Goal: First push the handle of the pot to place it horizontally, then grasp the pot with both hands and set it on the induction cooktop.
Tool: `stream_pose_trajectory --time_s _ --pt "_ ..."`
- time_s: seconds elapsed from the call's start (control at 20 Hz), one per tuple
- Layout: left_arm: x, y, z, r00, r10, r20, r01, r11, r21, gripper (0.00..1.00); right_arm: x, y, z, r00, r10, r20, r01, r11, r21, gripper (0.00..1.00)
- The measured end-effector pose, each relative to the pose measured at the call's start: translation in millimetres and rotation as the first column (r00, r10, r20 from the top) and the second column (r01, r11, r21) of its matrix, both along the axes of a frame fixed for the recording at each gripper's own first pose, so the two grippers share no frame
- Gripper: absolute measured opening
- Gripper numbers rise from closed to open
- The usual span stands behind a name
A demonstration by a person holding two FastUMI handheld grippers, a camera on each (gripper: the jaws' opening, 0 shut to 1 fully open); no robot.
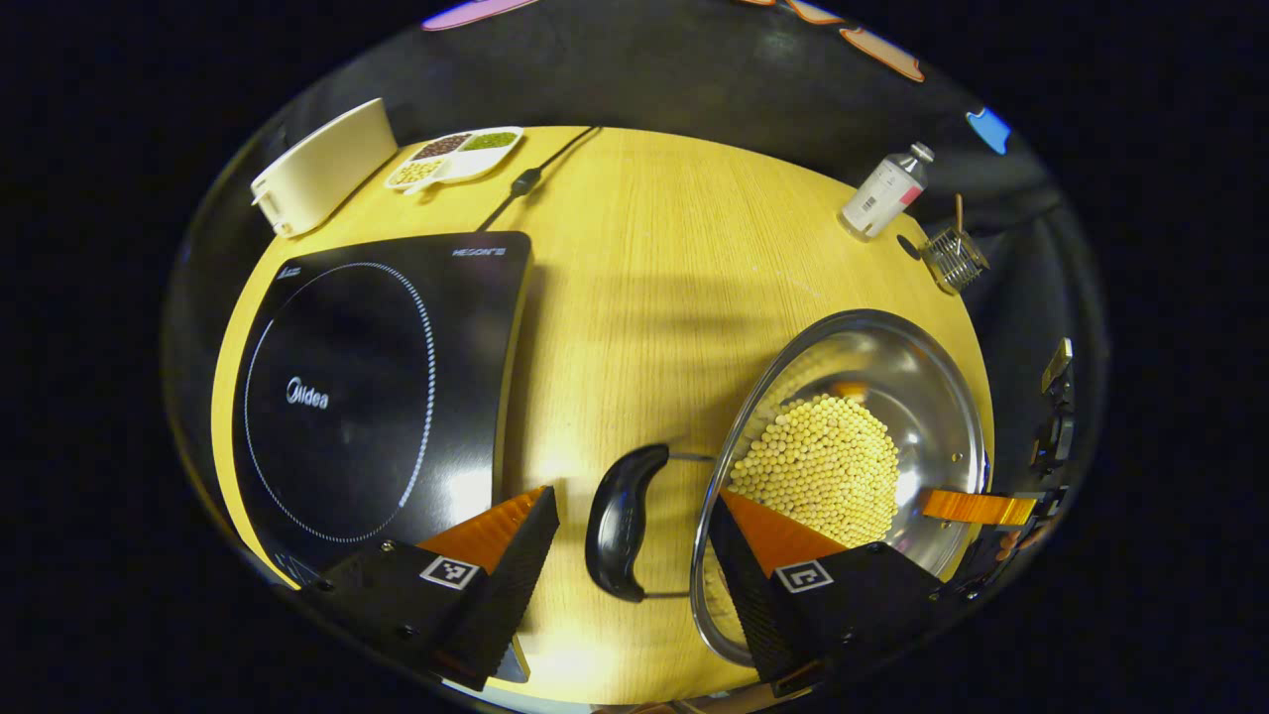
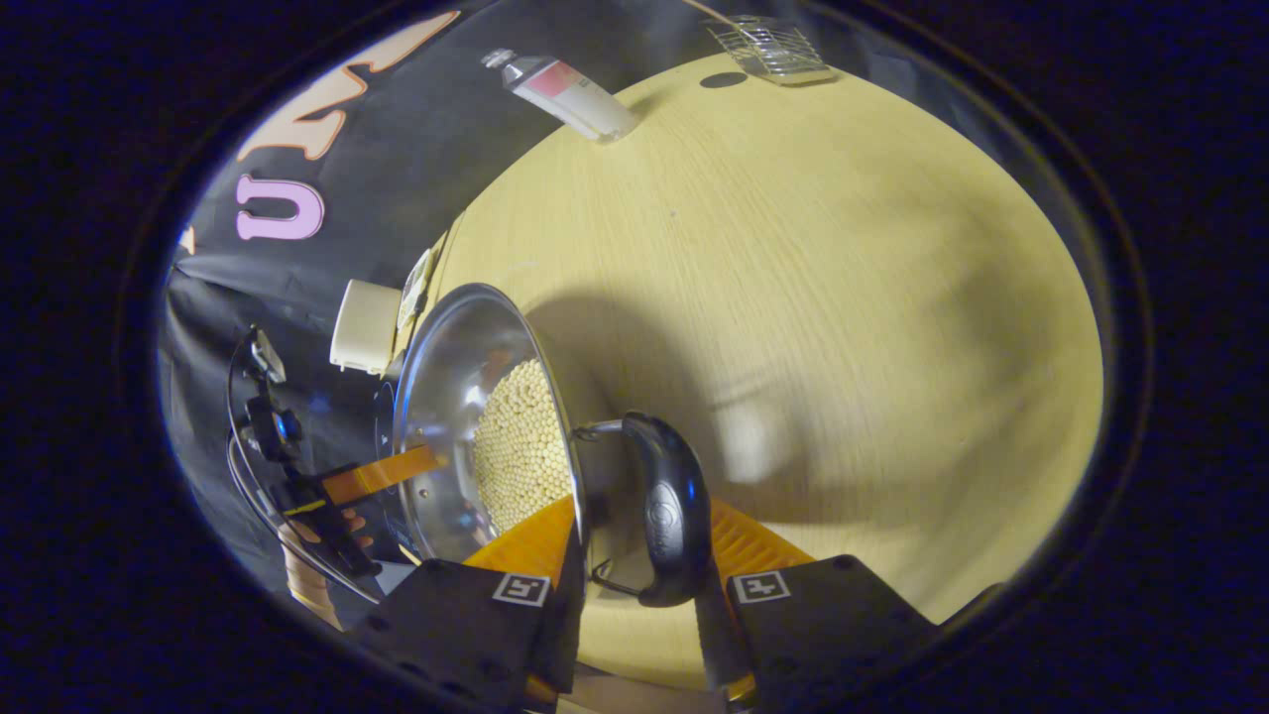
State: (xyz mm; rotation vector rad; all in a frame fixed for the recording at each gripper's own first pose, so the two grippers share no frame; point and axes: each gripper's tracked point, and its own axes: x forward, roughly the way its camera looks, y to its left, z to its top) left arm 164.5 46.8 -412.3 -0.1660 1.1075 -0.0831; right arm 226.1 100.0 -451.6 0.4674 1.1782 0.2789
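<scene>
- Pot (image 1: pixel 872 416) of beans on worktop (image 1: pixel 644 258), beside induction cooktop (image 1: pixel 377 387), not on it.
- Left tool (image 1: pixel 634 540) spread wide around left handle (image 1: pixel 620 521).
- Right tool (image 2: pixel 634 585) straddling right handle (image 2: pixel 669 516); clamped or not, cannot tell.

A staged kitchen corner inside a recording booth is suggested: a wooden table (image 1: pixel 644 258) is backed by black cloth, and cooking things are laid out on it. An induction cooktop (image 1: pixel 377 387), a steel pot (image 1: pixel 892 367) of pale beans, a divided dish (image 1: pixel 456 154) of dried pulses, a bottle (image 1: pixel 884 190) and a small wire basket (image 1: pixel 954 258) are seen.
</scene>
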Motion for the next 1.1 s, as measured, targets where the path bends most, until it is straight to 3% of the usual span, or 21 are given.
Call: stream_pose_trajectory --time_s 0.05,0.15,0.5,0.65,0.7,1.1 --pt "3.1 -2.7 -1.6 1.000 -0.017 -0.015 0.017 1.000 0.000 0.93 0.4 -0.5 -0.3 1.000 0.000 0.000 0.000 1.000 0.000 0.47" --pt "7.6 -9.3 -3.6 0.998 -0.049 -0.034 0.049 0.999 -0.001 0.92 0.8 -0.1 0.0 1.000 0.001 -0.001 -0.001 1.000 -0.001 0.52" --pt "3.8 -9.8 -10.0 0.986 -0.139 -0.091 0.146 0.987 0.069 0.75 0.3 -0.1 0.1 1.000 0.004 0.005 -0.004 1.000 -0.005 0.52" --pt "2.2 -13.3 -8.3 0.988 -0.133 -0.079 0.136 0.990 0.031 0.72 1.3 -3.2 1.9 0.999 0.018 0.027 -0.017 0.999 -0.031 0.52" --pt "-0.8 -14.3 -9.0 0.988 -0.131 -0.079 0.133 0.991 0.019 0.71 0.6 -5.5 1.9 0.999 0.019 0.033 -0.017 0.999 -0.039 0.47" --pt "-19.4 -25.3 7.4 0.990 -0.132 -0.044 0.131 0.991 -0.022 0.66 -16.0 -18.6 15.3 0.997 0.039 0.061 -0.034 0.996 -0.082 0.47"
